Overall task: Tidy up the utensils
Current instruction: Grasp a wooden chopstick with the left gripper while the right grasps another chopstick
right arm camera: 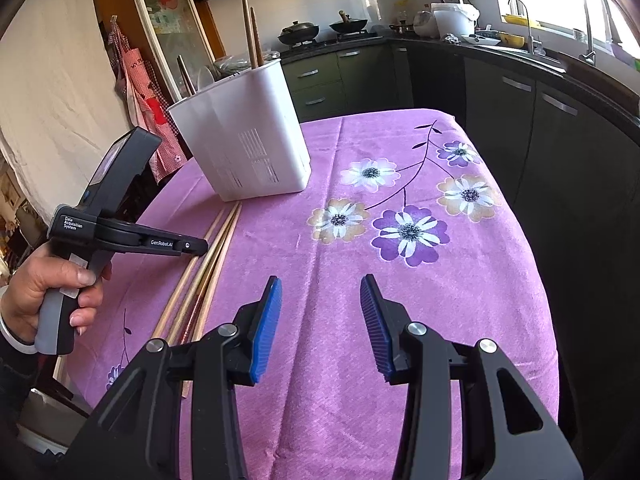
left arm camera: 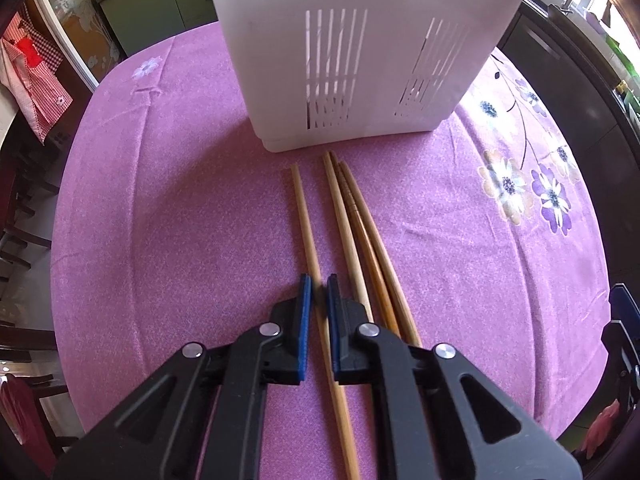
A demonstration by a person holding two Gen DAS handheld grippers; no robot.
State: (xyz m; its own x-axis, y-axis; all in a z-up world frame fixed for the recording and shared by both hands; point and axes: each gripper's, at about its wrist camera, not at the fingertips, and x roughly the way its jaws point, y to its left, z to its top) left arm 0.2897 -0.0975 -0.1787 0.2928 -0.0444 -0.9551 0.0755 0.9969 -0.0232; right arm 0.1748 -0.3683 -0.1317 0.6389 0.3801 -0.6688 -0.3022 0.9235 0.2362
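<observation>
Four bamboo chopsticks lie lengthwise on the purple floral surface (left arm camera: 160,208), tips toward the white slotted utensil holder (left arm camera: 360,60) standing just beyond them. Leftmost is the lone chopstick (left arm camera: 306,224), set slightly apart from the bundle of three chopsticks (left arm camera: 360,232) beside it. My left gripper (left arm camera: 320,300), pointing steeply down, has its jaws drawn together on that lone chopstick; the blue pads (left arm camera: 306,312) sit against both sides of the stick, which runs out ahead of and behind the jaws. From the right wrist view, a hand (right arm camera: 48,280) holds this tool at the left edge, the holder already carries two upright chopsticks (right arm camera: 252,36), and my right gripper (right arm camera: 320,328) hovers over bare cloth with its jaws apart and nothing between them. I judge the step in hand to be the pick-up of the first loose chopstick, with three more left on the surface. The next move calls for lifting without disturbing the neighbouring bundle, swinging the stick upright, and lowering it into the holder's open top; a thin round stick gripped near mid-length may pivot between the pads, so the lift should be slow.
</observation>
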